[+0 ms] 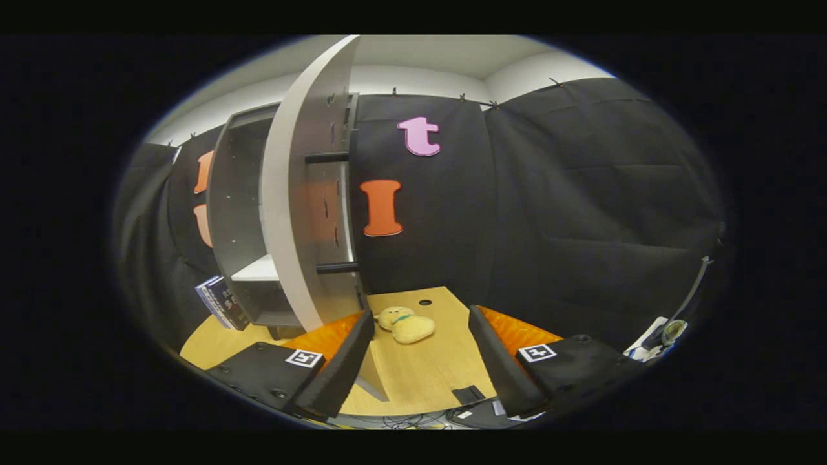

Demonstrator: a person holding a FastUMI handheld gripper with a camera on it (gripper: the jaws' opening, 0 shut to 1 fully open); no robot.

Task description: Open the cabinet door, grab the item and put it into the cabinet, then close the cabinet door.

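Plush toy (406,325), pale yellow with a green band at its neck, lies on the wooden table (426,374) just ahead of the gripper (421,352), between its two fingers in line of sight but untouched. Those fingers are spread wide and grip nothing. Left of the toy stands the grey cabinet (242,213), its door (303,194) swung open edge-on, two dark handles facing right. A book (221,302) leans against the cabinet's far side.

Claw-mounted fisheye, close above table (446,368), facing forward past open cabinet door (303,194) toward booth wall.
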